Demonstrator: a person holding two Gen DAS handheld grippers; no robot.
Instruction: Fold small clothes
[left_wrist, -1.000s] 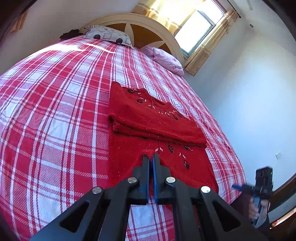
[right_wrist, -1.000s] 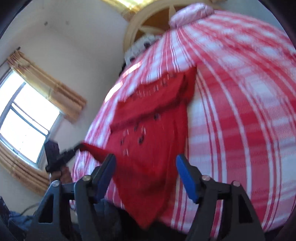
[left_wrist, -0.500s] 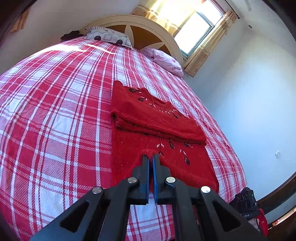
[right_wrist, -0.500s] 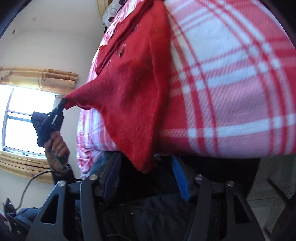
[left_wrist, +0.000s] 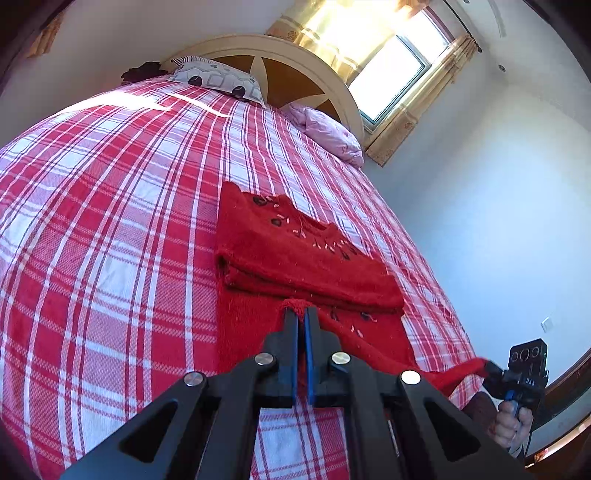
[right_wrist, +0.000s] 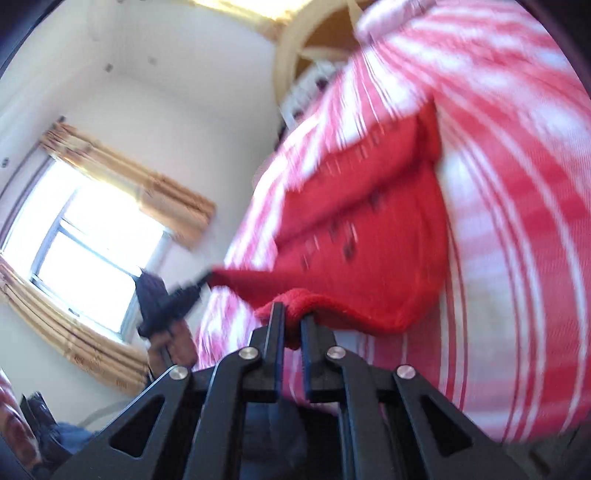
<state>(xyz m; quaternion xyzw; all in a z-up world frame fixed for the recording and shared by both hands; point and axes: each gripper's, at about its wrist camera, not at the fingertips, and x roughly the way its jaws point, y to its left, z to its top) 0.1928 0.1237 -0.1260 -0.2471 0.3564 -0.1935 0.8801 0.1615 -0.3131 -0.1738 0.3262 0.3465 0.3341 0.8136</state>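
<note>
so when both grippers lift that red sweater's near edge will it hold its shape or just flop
Probably flop: the red sweater looks like soft knit, already sagging between the left gripper and the right gripper. It bunches at the fingers, so the grip likely holds. The folded upper half may slide on the plaid bedspread.

The sweater lies on the bed near its foot edge; two pillows lie at the headboard.

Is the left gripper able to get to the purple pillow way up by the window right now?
Probably not. The left gripper is shut on the red sweater's near edge, and the purple pillow lies far up the bed by the headboard. It would have to let go first.
</note>
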